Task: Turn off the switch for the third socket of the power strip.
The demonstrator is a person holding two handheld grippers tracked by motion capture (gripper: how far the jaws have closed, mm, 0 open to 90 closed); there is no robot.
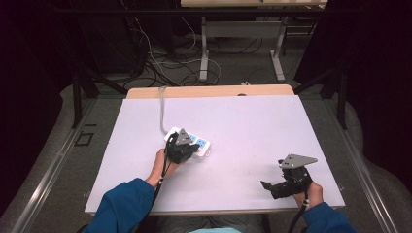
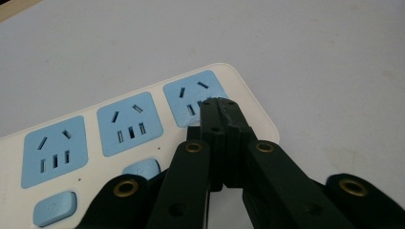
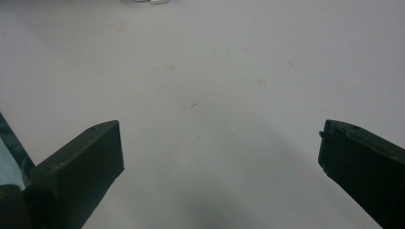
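The left gripper, jaws pressed together and holding nothing, rests its tip over the end socket of a white power strip with blue sockets, which lies at the desk's centre, slightly toward nine o'clock. Its grey cord runs off toward twelve o'clock. The right gripper hovers at about four o'clock, jaws spread wide and empty, well apart from the strip. A hard push could slide the unsteadied strip, or the tip could slip into a slot.
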